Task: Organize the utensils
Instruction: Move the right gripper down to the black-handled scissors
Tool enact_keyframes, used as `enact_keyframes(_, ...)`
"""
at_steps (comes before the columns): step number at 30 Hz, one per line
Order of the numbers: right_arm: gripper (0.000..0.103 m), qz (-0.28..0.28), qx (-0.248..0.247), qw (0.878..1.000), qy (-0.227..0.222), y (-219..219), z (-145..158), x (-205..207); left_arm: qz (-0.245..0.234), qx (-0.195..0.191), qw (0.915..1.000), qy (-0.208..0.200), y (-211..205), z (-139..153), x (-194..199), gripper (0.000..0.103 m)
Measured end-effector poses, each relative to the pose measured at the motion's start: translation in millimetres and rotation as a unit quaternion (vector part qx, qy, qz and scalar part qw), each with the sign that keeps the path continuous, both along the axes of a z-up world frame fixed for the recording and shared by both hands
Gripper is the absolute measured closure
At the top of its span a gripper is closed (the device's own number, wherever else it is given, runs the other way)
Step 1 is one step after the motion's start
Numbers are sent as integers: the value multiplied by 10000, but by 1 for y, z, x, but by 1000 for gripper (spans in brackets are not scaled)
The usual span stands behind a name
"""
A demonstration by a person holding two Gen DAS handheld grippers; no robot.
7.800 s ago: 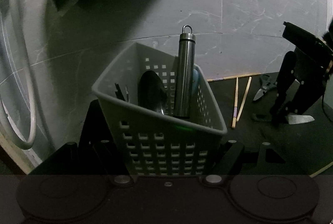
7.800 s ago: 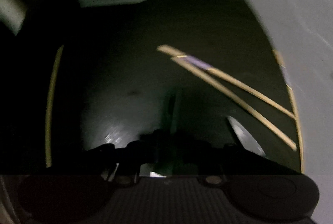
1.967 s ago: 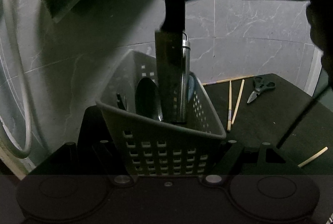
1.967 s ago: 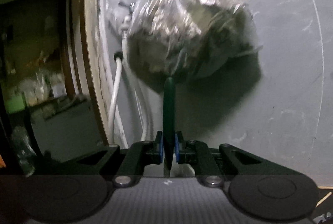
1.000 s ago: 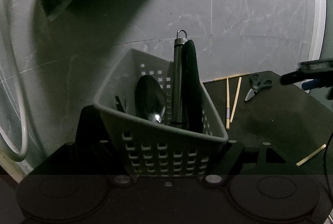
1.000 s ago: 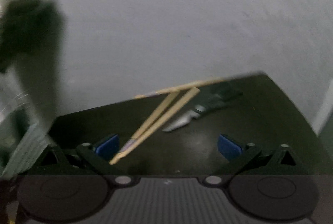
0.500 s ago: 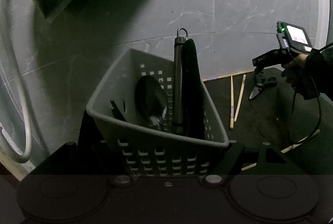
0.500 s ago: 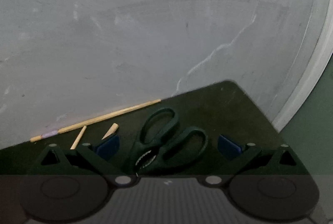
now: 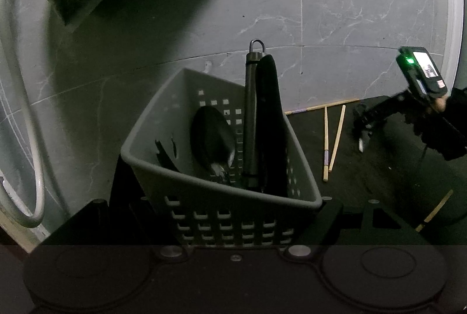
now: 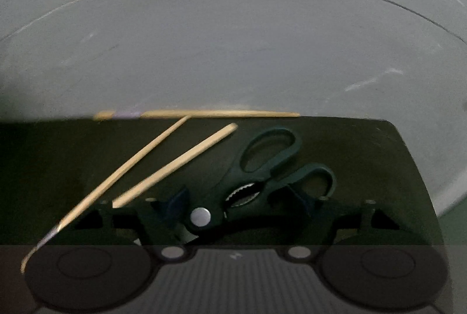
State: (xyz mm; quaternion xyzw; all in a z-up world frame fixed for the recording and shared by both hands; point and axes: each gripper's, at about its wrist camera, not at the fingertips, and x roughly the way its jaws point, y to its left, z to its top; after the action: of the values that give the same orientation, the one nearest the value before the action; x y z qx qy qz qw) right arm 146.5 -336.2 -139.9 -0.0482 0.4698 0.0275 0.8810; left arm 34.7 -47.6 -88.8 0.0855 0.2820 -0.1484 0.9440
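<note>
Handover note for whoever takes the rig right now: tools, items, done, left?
Left tool: shut on the grey basket, held tilted.
Right tool: open, jaws just been closing, straddling the scissors on the dark mat; no grip yet.
Done: spoon, steel tube and dark-handled utensil stand in the basket.
Left: scissors, then the chopsticks on the mat.
</note>
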Motion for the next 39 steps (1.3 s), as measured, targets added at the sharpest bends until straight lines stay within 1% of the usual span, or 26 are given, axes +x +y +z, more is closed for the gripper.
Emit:
enact_keyframes(3,32,884,-6,9960,100,6,1,-17,-11,-10,10000,4,1,0,1,24)
enact_keyframes(6,33,1706,-39,9849,301,16,7,-35,-23,-9,10000,0,2,-1,2,24)
enact_keyframes(8,33,1966,-54,9795,427,22,12,-42,-27,-15,10000,-8,3,-1,2,24)
enact_keyframes(10,34,2019,-52,9783,469,24,15,-45,-26,-20,10000,-13,3,-1,1,24)
enact_keyframes(12,32,1907,138,9805,450,21,22,-44,-24,-21,10000,-14,3,-1,1,24)
enact_keyframes(14,27,1715,342,9839,368,20,26,-41,-23,-21,10000,-14,3,-1,1,24)
enact_keyframes(15,27,1633,398,9852,338,22,27,-39,-21,-20,10000,-14,3,-1,1,24)
enact_keyframes(20,27,1458,310,9884,279,28,24,-34,-17,-33,10000,-39,4,0,0,24)
enact_keyframes(22,27,1420,372,9889,235,27,26,-34,-5,-50,10000,-51,4,0,-2,24)
enact_keyframes(26,26,1370,310,9900,155,25,29,-34,20,-68,10000,-70,4,0,-2,24)
enact_keyframes(28,26,1282,269,9914,26,23,34,-36,35,-81,9999,-81,4,1,-2,24)
enact_keyframes(29,25,1205,322,9922,-58,20,39,-38,48,-97,9999,-90,3,1,-2,24)
enact_keyframes(30,24,1067,449,9931,-188,15,45,-41,52,-101,9999,-92,3,1,-2,24)
enact_keyframes(32,14,827,756,9926,-459,3,57,-51,63,-101,9999,-87,3,2,-2,24)
enact_keyframes(34,12,521,1232,9891,-622,-12,69,-67,61,-107,9999,-77,2,2,-1,24)
enact_keyframes(36,10,201,1697,9826,-729,-27,78,-90,47,-96,9999,-73,2,2,0,24)
enact_keyframes(38,6,-59,1933,9778,-805,-37,82,-111,40,-112,9999,-63,3,3,1,24)
enact_keyframes(39,6,-136,1954,9772,-815,-40,82,-119,38,-124,9999,-52,3,3,1,24)
